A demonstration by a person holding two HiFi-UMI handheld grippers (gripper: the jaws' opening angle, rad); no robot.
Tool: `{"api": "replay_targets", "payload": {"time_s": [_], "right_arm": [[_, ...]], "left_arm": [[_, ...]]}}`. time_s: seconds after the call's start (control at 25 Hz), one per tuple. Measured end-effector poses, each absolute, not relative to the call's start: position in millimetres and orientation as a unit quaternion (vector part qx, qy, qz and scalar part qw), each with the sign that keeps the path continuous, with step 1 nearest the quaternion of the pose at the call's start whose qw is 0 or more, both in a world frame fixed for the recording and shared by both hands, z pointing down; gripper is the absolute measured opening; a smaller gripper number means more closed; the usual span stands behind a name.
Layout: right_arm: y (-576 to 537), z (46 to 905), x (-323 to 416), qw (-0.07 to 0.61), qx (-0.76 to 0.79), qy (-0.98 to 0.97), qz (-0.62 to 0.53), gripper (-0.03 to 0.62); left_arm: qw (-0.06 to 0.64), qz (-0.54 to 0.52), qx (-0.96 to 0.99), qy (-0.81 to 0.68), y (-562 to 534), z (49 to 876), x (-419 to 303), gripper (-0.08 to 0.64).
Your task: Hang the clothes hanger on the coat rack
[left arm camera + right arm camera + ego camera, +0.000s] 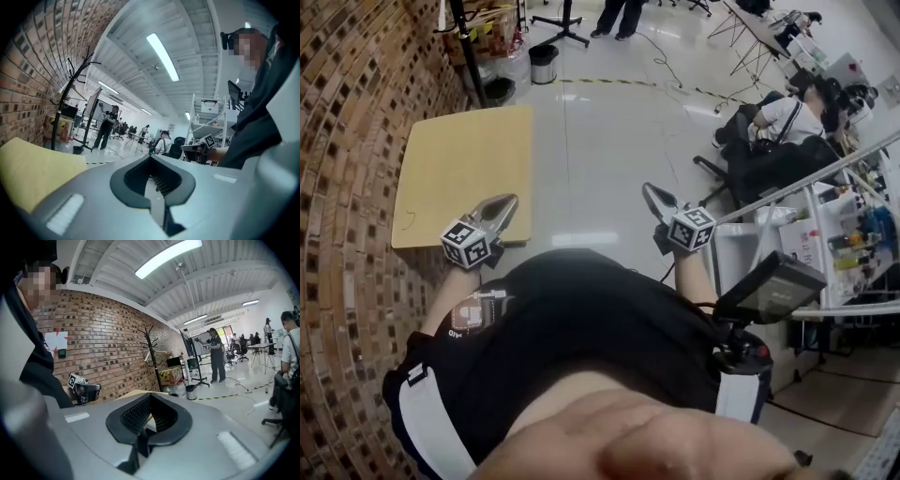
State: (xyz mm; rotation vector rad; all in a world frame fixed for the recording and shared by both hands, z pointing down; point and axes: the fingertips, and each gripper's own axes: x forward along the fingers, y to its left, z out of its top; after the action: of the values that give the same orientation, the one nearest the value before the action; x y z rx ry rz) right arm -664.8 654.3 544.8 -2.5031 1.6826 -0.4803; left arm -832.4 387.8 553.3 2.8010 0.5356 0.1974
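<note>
Brick wall (103,343) backs the black coat rack (69,93). Both gripper views show its hooks, left of middle. The head view cuts its pole off at the upper left. Left gripper (508,202) and right gripper (650,191) have closed, empty fingers. The rack stands well apart from them, past the yellow tabletop (459,169). The hanger is too small or hidden to make out.

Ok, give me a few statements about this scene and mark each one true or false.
1. The left gripper and right gripper both have their jaws together, holding nothing. True.
2. A clothes hanger lies on the yellow table. False: no hanger shows on it.
3. The coat rack stands by the brick wall. True.
4. The coat rack is white. False: it is black.
</note>
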Motion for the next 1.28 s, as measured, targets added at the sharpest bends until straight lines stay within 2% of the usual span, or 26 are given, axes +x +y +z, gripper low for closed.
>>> {"api": "replay_targets", "payload": {"time_s": [0.32,0.56,0.84,1.28], "right_arm": [[723,538,-563,0.025,-0.807,0.570,-0.156,0.014],[750,542,-517,0.032,-0.812,0.562,-0.155,0.014],[737,551,-459,0.025,-0.827,0.538,-0.161,0.014],[656,509,-328,0.023,-0.866,0.482,-0.133,0.014]], "left_arm": [[0.164,0.055,0.969,0.177,479,546,-729,-0.008],[0.170,0.076,0.963,0.196,507,550,-671,-0.008],[0.165,0.068,0.954,0.243,491,550,-581,-0.008],[0.160,0.065,0.941,0.290,381,535,-438,-0.008]]}}
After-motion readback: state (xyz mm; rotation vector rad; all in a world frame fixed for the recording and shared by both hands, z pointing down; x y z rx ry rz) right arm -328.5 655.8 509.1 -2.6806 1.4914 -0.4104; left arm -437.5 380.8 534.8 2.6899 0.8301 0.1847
